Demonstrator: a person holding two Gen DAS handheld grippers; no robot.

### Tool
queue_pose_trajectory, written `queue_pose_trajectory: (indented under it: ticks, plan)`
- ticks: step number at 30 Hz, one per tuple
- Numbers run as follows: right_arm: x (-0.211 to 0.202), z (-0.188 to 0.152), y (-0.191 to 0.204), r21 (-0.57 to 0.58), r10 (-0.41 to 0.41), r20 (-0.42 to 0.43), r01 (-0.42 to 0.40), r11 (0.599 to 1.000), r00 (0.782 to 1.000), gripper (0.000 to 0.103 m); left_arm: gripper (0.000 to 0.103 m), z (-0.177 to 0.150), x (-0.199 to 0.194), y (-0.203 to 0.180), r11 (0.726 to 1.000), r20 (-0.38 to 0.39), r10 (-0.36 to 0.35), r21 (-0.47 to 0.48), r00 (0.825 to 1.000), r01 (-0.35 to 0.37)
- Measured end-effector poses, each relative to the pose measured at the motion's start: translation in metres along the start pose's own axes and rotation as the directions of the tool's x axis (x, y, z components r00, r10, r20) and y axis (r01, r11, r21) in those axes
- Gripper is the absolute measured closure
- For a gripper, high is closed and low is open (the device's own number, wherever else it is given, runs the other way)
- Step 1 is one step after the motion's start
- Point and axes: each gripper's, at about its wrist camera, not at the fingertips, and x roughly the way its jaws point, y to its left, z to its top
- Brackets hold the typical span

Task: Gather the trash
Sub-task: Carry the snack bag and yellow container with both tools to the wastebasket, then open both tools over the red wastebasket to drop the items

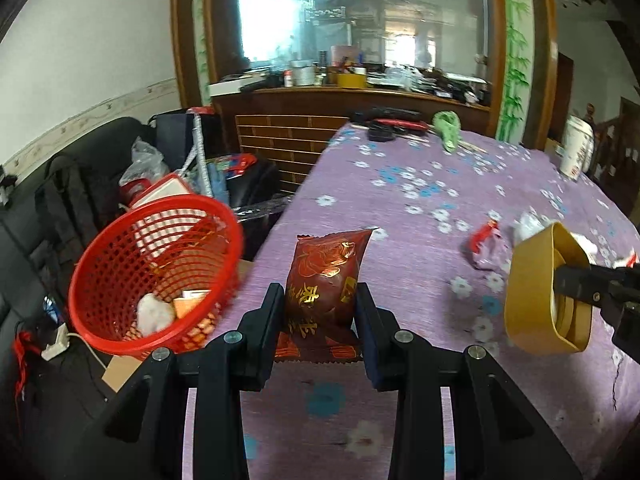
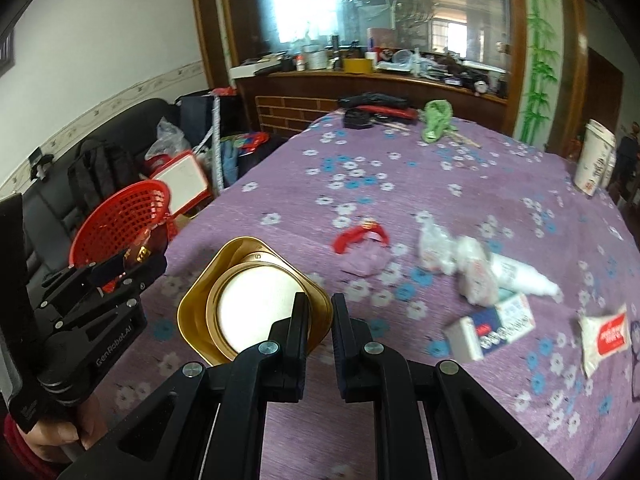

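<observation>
My left gripper (image 1: 320, 300) is shut on a dark red snack packet (image 1: 324, 276) and holds it above the purple flowered tablecloth (image 1: 420, 208), just right of a red mesh basket (image 1: 156, 272) that holds some trash. My right gripper (image 2: 321, 312) is shut on the rim of a gold tray (image 2: 248, 296); the tray also shows at the right of the left wrist view (image 1: 544, 292). The left gripper (image 2: 108, 276) and the basket (image 2: 120, 220) show at the left of the right wrist view. A red wrapper (image 2: 360, 236), white bags (image 2: 460, 256), a small box (image 2: 492, 328) and a white packet (image 2: 604, 336) lie on the cloth.
A black sofa (image 1: 60, 208) with bags stands left of the table. A wooden sideboard (image 1: 340, 92) with clutter and a big mirror is at the back. Black and red tools (image 2: 372, 110), a green cloth (image 2: 436, 120) and white cups (image 2: 596, 160) sit at the table's far side.
</observation>
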Motion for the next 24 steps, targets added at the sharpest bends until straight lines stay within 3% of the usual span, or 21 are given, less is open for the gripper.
queue_pose_trajectory:
  ticks: [6, 17, 24]
  plan:
    - [0.015, 0.018, 0.024, -0.024, 0.047, -0.027, -0.048, 0.999, 0.999, 0.091, 0.069, 0.011, 0.001, 0.041, 0.997, -0.006, 0.014, -0.071, 1.000, -0.015]
    - [0.049, 0.065, 0.086, -0.092, 0.131, -0.063, -0.136, 0.986, 0.989, 0.091, 0.069, 0.024, 0.008, 0.133, 0.976, -0.015, 0.116, -0.183, 0.993, -0.117]
    - [0.075, 0.095, 0.137, -0.130, 0.181, -0.067, -0.188, 0.974, 0.981, 0.091, 0.069, 0.024, 0.028, 0.169, 0.970, -0.063, 0.112, -0.212, 0.992, -0.123]
